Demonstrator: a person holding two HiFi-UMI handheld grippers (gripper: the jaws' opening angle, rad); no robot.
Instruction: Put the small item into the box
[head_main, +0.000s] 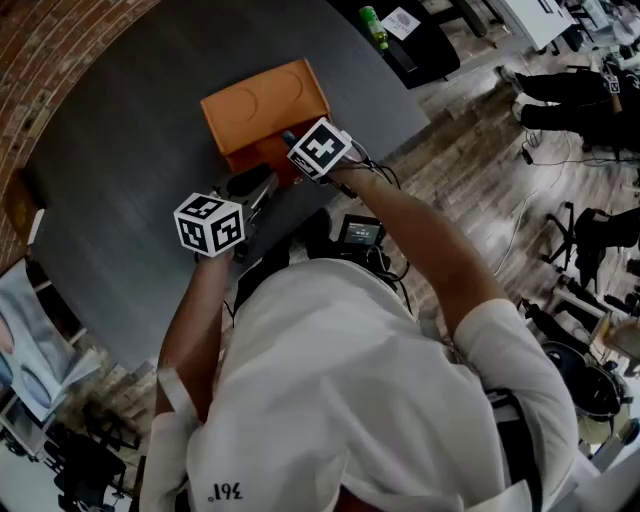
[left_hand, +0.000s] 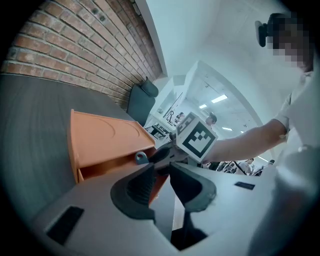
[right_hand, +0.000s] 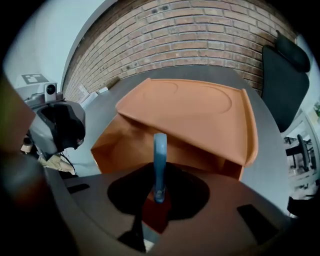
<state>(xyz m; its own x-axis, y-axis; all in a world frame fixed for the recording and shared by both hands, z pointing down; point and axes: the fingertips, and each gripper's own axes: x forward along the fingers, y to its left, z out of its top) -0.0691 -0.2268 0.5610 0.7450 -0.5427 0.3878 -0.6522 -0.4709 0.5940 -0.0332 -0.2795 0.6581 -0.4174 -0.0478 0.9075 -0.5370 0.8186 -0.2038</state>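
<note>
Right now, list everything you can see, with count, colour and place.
table: one, dark grey, centre of the scene.
box: one, orange, on the table, lid tilted up.
small item: one, blue, gripped at the box opening.
wall: one, red brick, behind the table.
chair: one, black, at the table's far edge.
bottle: one, green, beyond the table.
left gripper: one, grey, fingers apart, empty, beside the box.
right gripper: one, grey, shut on the small item.

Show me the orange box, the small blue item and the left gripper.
orange box (right_hand: 200, 107): right gripper view, on its flat top panel.
small blue item (right_hand: 159, 160): right gripper view, on its thin upright edge.
left gripper (left_hand: 161, 174): left gripper view, midway between its open fingertips.
</note>
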